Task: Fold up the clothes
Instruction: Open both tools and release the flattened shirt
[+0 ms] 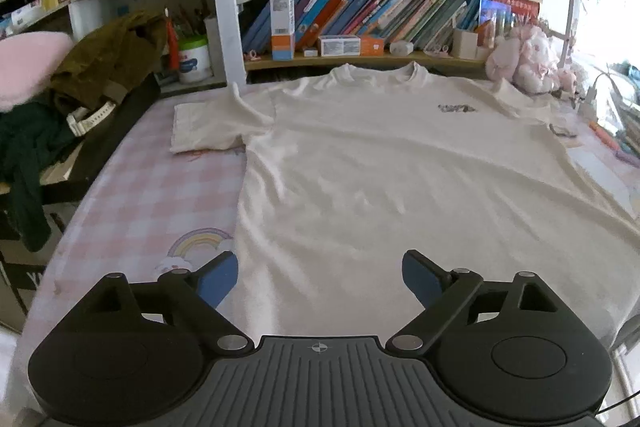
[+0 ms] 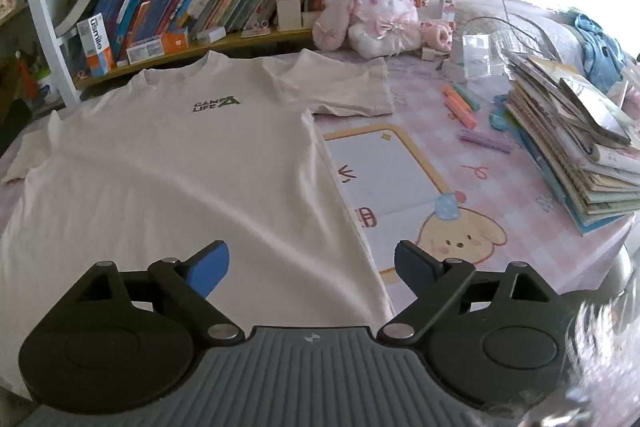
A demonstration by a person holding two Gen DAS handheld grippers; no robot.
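A white T-shirt (image 1: 380,167) lies spread flat, front up, on the pink checked table cover, collar toward the bookshelf. A small dark logo sits on its chest (image 2: 218,103). Both short sleeves lie out to the sides. My left gripper (image 1: 318,277) hovers over the shirt's near left hem, jaws wide apart, nothing between the blue pads. My right gripper (image 2: 312,267) hangs over the shirt's (image 2: 180,179) near right edge, also open and empty, its right finger over the cover beside the cloth.
A bookshelf (image 1: 360,23) full of books runs along the far edge. A pink plush toy (image 2: 380,19) sits at the back right. A stack of booklets (image 2: 572,155) and pastel markers (image 2: 464,107) lie to the right. Dark clothes (image 1: 92,75) pile on the left.
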